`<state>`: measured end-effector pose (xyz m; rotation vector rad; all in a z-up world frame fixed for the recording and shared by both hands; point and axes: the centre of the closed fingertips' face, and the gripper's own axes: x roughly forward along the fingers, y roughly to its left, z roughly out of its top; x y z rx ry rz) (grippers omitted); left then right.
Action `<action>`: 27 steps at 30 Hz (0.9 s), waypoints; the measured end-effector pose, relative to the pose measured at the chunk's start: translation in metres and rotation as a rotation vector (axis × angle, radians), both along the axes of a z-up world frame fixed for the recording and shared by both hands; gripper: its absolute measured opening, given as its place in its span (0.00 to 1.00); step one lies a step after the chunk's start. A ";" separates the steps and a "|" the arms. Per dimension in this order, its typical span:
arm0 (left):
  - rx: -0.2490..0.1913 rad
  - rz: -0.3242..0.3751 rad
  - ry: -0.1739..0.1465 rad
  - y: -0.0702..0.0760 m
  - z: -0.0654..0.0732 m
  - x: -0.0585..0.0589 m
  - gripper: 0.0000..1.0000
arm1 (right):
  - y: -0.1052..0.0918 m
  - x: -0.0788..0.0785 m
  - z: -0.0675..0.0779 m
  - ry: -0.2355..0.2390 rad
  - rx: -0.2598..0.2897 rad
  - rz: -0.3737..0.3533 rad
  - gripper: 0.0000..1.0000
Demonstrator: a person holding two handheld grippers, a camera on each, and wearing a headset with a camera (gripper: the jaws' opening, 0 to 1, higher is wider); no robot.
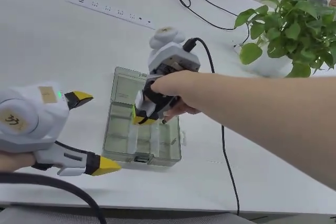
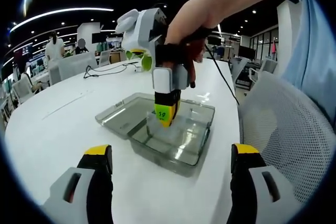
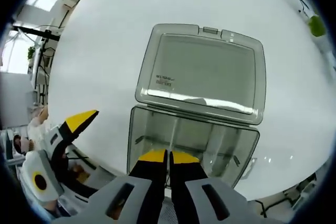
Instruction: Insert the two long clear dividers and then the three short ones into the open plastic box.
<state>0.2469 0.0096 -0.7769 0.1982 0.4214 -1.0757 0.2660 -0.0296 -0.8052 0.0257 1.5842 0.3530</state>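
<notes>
An open plastic box [image 1: 157,157] is sitting at the centre of the head view on a smooth white table [image 1: 47,51]. It is a shallow rectangular tray of clear, grey-tinted plastic with rounded corners. Its flat hinged lid [image 1: 126,81] is lying back on the table toward the upper left. Thin clear dividers [image 3: 177,129] are standing upright inside the tray and splitting it into compartments. Their number is hard to make out through the glare.

The right gripper [image 3: 169,157] is reaching down into the tray, gripped from above by a hand [image 1: 176,90]. Its yellow-tipped jaws are pressing together with only a thin slit between them. I cannot tell whether a clear piece is caught in that slit.

The left gripper [image 1: 94,132] is hanging at the lower left of the head view, beside the box and apart from it. Its jaws are spreading wide and holding nothing.

A black cable [image 1: 222,145] is trailing across the table to the right of the box. A leafy green plant [image 1: 286,24] is sitting at the upper right, and a white power strip [image 1: 113,12] is lying at the upper left.
</notes>
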 end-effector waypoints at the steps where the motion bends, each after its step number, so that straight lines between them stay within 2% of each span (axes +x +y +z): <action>1: 0.001 0.001 0.001 0.000 0.000 0.000 0.96 | -0.001 0.000 -0.002 -0.006 -0.010 0.017 0.02; 8: 0.000 0.010 0.005 0.005 -0.001 0.002 0.95 | 0.000 0.001 -0.006 -0.017 -0.030 0.055 0.03; 13: 0.002 0.010 0.006 0.006 -0.001 0.003 0.95 | -0.001 0.003 -0.007 -0.018 -0.010 0.055 0.03; 19: 0.006 0.013 0.005 0.006 0.000 0.004 0.95 | -0.002 0.015 -0.012 -0.020 0.011 0.089 0.05; 22: 0.013 0.015 0.007 0.008 -0.002 0.003 0.95 | -0.002 0.021 -0.013 -0.039 0.033 0.104 0.06; 24: 0.013 0.017 0.009 0.008 -0.002 0.003 0.95 | -0.001 0.029 -0.014 -0.067 0.050 0.097 0.15; 26: 0.016 0.016 0.011 0.008 -0.002 0.002 0.95 | 0.000 0.028 -0.014 -0.055 0.067 0.095 0.20; 27: 0.021 0.016 0.010 0.009 -0.002 0.002 0.95 | 0.002 0.026 -0.013 -0.070 0.083 0.090 0.22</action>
